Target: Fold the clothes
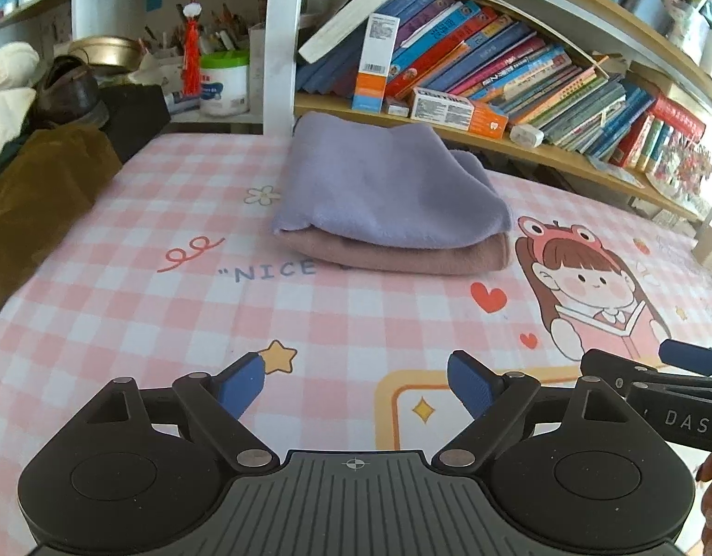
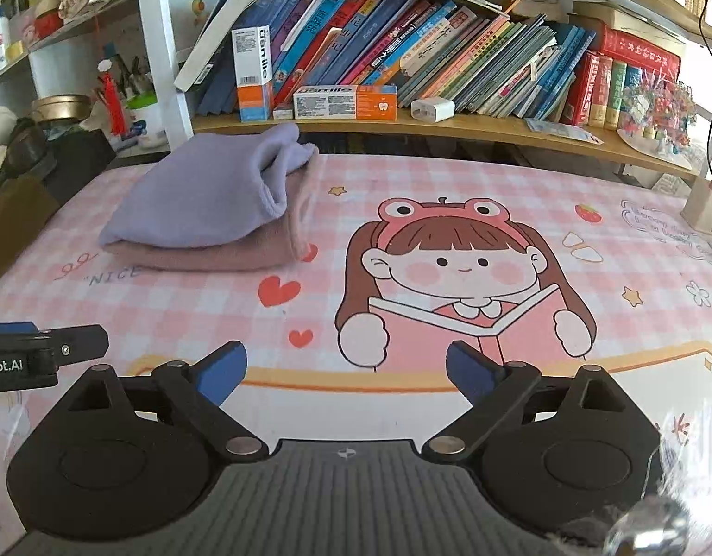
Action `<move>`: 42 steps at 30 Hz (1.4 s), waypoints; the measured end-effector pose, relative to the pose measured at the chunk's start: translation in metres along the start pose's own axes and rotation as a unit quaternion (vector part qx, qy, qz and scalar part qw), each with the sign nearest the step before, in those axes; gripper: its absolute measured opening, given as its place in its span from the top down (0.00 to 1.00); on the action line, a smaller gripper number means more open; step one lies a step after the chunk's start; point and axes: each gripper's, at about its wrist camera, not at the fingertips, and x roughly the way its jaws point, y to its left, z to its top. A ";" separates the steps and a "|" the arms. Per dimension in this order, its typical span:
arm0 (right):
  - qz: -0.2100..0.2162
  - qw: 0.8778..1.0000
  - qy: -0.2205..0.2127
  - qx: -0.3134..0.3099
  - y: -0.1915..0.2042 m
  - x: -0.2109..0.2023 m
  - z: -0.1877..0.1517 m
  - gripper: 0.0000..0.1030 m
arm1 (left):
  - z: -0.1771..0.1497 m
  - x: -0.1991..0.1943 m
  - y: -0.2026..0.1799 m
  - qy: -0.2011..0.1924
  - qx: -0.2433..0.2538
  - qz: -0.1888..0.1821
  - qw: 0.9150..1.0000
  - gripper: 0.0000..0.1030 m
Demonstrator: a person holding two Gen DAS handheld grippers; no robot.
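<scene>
Both the left gripper (image 1: 356,384) and right gripper (image 2: 346,375) have fingers spread, empty. The folded lilac cloth (image 1: 379,185) tops the pink cloth (image 1: 402,255), ahead of the fingers; a careless nudge could topple the stack.

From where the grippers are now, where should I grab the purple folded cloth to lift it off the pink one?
Take the purple cloth by its right-hand end, where the folded layers gape open in the right wrist view, probably with the right gripper, which is open and empty. Come in from the right, low over the mat. That lip gives a finger room without catching the pink cloth beneath.
</scene>
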 end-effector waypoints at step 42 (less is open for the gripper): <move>0.008 1.000 0.001 -0.013 0.001 -0.004 -0.003 0.05 | -0.001 -0.002 -0.022 0.014 0.047 0.035 0.998 0.08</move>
